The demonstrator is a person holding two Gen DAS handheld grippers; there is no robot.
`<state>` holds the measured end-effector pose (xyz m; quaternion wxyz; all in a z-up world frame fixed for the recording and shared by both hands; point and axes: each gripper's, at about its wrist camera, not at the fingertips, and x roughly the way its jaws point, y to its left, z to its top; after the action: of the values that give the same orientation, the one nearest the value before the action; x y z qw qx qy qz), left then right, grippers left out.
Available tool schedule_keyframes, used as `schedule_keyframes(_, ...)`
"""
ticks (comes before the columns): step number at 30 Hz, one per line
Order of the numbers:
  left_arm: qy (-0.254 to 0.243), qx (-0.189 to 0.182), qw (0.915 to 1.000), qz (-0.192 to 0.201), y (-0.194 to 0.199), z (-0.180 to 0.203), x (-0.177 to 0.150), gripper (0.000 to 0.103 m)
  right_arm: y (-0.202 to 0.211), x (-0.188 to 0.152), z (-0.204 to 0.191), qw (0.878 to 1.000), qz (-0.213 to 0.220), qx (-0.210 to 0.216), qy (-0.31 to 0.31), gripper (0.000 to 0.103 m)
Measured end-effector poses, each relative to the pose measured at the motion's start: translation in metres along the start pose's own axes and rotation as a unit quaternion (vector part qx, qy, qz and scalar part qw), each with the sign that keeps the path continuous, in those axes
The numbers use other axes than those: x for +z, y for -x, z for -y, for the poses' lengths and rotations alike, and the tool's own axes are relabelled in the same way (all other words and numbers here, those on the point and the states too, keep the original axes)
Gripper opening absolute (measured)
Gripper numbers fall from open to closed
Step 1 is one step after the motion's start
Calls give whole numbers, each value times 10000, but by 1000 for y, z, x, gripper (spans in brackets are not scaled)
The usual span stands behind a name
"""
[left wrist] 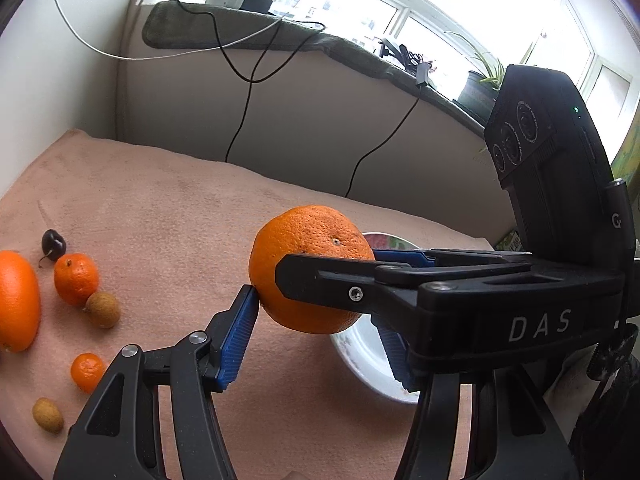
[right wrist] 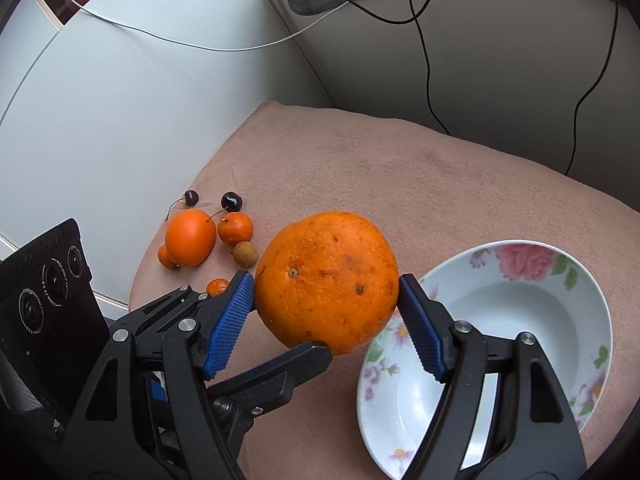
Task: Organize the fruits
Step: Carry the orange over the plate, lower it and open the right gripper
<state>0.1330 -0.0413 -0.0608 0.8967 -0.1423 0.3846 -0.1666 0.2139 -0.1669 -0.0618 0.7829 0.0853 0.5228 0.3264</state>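
Observation:
A large orange (left wrist: 308, 268) (right wrist: 326, 280) hangs in the air above the pink cloth, next to a floral plate (right wrist: 520, 344) (left wrist: 360, 356). My right gripper (right wrist: 326, 308) is shut on it, both blue pads pressing its sides. My left gripper (left wrist: 316, 332) also sits around it: its left pad (left wrist: 240, 332) touches the orange's lower left, its right finger is hidden behind the right gripper's body (left wrist: 500, 312). The left gripper's finger (right wrist: 280, 376) reaches under the orange in the right wrist view.
Loose fruit lies at the cloth's left: a big orange (right wrist: 190, 237), mandarins (right wrist: 236, 228) (left wrist: 76, 278) (left wrist: 87, 372), longans (right wrist: 245, 254) (left wrist: 103, 309) (left wrist: 48, 415), cherries (right wrist: 231, 201) (right wrist: 192, 197) (left wrist: 53, 243). Cables (right wrist: 424, 60) hang down the wall behind.

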Motion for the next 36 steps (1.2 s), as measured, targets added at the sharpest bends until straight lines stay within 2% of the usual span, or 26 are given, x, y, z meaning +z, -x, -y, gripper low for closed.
schedule_keyframes(19, -350, -443, 9979, -332, -39, 62, -3, 58, 37, -29, 59, 9977, 217, -383, -508, 76)
schedule_keyframes(36, -616, -282, 9961, -566, -79, 88, -1, 58, 26, -38, 92, 9944, 162, -761, -718, 76)
